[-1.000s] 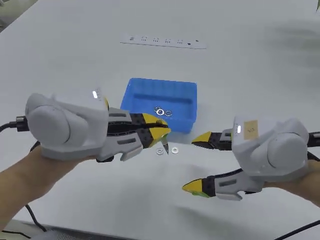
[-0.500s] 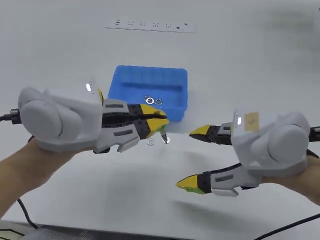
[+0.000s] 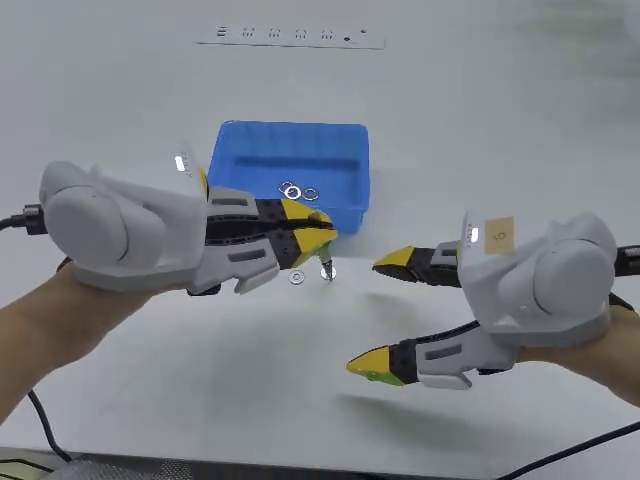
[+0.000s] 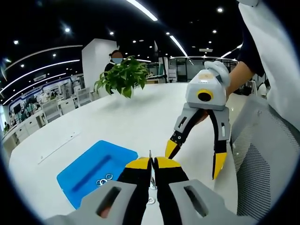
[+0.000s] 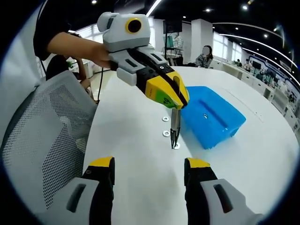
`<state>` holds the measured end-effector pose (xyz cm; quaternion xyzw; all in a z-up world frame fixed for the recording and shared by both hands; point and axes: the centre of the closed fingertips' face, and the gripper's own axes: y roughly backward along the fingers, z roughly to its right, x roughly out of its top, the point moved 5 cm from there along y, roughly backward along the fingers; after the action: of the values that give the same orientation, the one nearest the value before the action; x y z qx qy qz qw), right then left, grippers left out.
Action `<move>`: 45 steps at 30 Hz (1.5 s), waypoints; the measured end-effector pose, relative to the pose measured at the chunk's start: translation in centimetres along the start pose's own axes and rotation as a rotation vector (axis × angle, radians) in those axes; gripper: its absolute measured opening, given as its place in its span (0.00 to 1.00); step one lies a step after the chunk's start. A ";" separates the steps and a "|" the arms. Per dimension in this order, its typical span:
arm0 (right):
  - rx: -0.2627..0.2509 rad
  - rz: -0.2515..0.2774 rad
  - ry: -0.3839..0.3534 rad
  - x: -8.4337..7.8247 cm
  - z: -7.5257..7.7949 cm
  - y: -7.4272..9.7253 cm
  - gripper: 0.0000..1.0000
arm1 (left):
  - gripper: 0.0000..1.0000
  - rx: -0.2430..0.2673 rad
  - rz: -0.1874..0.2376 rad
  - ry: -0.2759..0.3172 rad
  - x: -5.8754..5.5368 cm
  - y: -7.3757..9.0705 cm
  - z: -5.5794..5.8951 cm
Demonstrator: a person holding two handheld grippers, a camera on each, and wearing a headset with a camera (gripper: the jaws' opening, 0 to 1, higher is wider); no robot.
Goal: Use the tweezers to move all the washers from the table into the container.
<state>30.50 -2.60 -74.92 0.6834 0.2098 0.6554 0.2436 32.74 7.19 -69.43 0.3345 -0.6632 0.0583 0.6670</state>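
Since my headset shifted the head view, I judge change against the washers alone. Table (image 3: 500, 120): white. Blue container (image 3: 250, 165): stored washers (image 3: 298, 191) inside. Right gripper (image 3: 372, 315): jaws wide apart, empty. Left gripper (image 3: 322, 240): jaws clamped on the tweezers (image 5: 174, 126). A second ago the tip stood between two loose washers; now it meets the near washer (image 5: 176, 146), second washer (image 3: 296, 277) just beside. Tweezer tips look almost together; whether they grip, I cannot tell. Judgement: pick begun, unsecured.
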 end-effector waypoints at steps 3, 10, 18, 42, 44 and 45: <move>0.006 0.004 0.004 0.4 0.3 -0.4 0.61 | 0.06 -0.030 -0.036 -0.027 0.0 0.1 0.1; 0.010 0.013 0.044 2.2 2.0 -1.8 0.60 | 0.06 -0.061 -0.103 -0.064 0.0 0.4 0.0; 0.055 0.032 0.079 3.5 3.1 -3.3 0.41 | 0.06 -0.047 -0.124 -0.062 0.2 0.0 0.1; 0.142 -0.056 0.234 3.8 3.6 -3.8 0.10 | 0.07 -0.018 -0.162 -0.057 0.5 -0.8 0.8; 0.142 -0.047 0.233 3.8 3.4 -3.6 0.10 | 0.11 0.009 -0.173 -0.071 0.3 -0.6 0.6; 0.144 -0.030 0.225 4.0 3.2 -3.5 0.10 | 0.16 0.014 -0.167 -0.063 0.4 -0.6 0.6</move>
<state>34.05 2.42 -73.91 0.6181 0.2927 0.7074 0.1785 32.55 6.28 -69.35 0.3951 -0.6531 -0.0035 0.6460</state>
